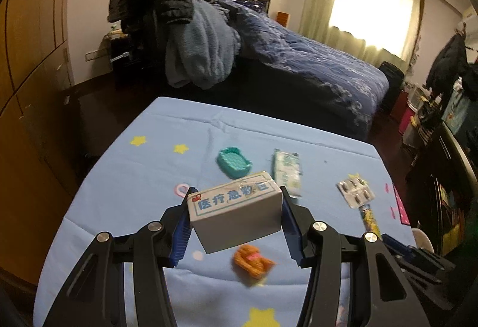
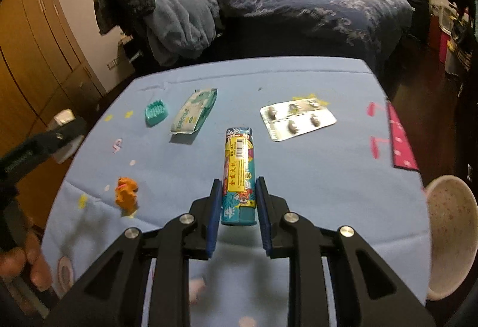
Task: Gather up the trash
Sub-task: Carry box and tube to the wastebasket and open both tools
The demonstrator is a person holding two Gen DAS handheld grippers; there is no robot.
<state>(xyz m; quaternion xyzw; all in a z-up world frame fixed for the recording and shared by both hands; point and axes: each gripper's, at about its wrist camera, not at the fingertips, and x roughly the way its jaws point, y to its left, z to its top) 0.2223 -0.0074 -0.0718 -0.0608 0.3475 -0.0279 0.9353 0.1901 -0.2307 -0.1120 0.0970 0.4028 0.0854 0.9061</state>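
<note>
Bedroom clutter rings a table under a blue star-print cloth (image 2: 298,177). Over it, the left gripper (image 1: 236,216) clamps a white box (image 1: 236,207), while the right gripper (image 2: 239,201) pinches a lighter (image 2: 239,171) by its near end only — it could pivot and drop if swung. A wipes packet (image 2: 194,111) and blister pack (image 2: 298,117) lie farther off. At right a cup (image 2: 448,237) is cut off — perhaps the bin.

Both grippers: black linkage arms, silver round pivot screws, blue ribbed fingers (image 1: 181,230).
</note>
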